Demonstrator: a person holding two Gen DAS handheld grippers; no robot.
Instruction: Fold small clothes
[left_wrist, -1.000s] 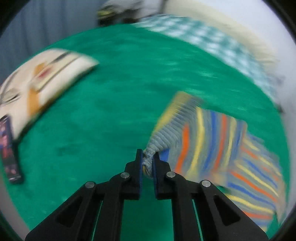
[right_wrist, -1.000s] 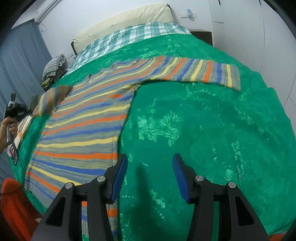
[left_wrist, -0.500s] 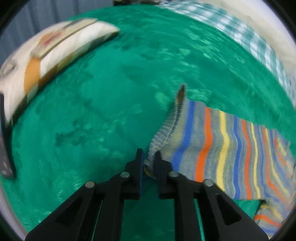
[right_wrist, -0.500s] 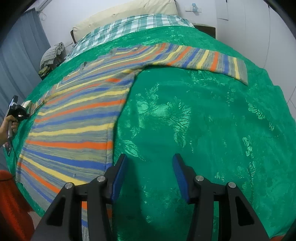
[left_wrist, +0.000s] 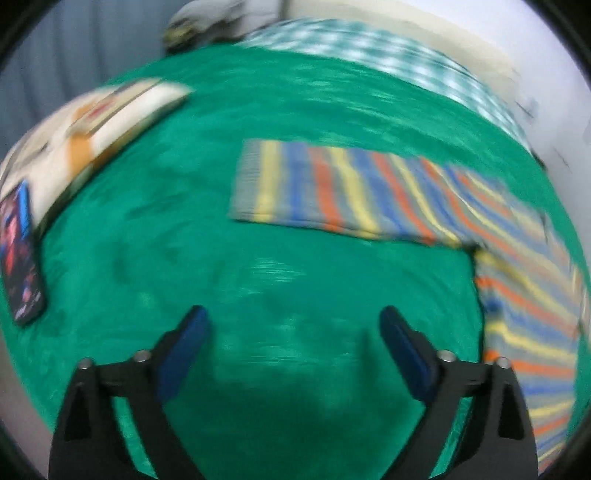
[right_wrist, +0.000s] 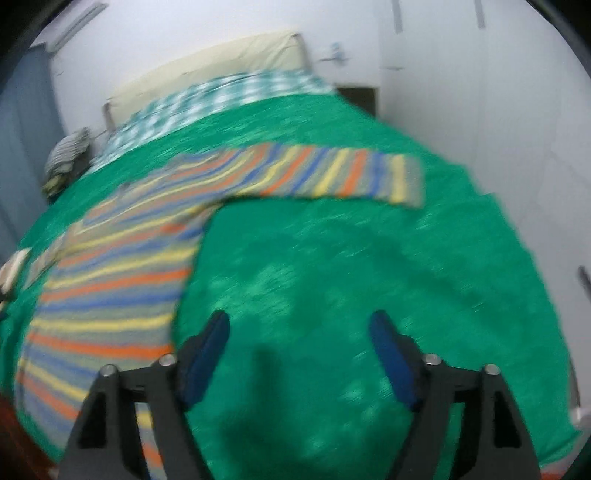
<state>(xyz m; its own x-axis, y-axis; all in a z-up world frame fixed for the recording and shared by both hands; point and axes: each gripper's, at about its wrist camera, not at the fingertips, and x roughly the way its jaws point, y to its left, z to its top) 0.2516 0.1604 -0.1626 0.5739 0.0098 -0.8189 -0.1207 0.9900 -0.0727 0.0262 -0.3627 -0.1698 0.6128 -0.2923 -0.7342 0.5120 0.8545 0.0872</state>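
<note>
On the far left of the left view a phone (left_wrist: 20, 254) lies on the green blanket (left_wrist: 192, 236), with a pillow (left_wrist: 92, 129) just behind it. The left gripper (left_wrist: 293, 325) is spread wide and holds nothing; it is over bare blanket. A little past it the striped sweater (left_wrist: 369, 192) lies flat, one sleeve reaching left and the body running off to the right.

In the right view the sweater (right_wrist: 118, 280) fills the left side, and its other sleeve (right_wrist: 340, 177) stretches far right. The right gripper (right_wrist: 299, 328) is spread wide too, empty, over blanket just right of the sweater's near edge. A checked sheet (right_wrist: 221, 96) lies far back.
</note>
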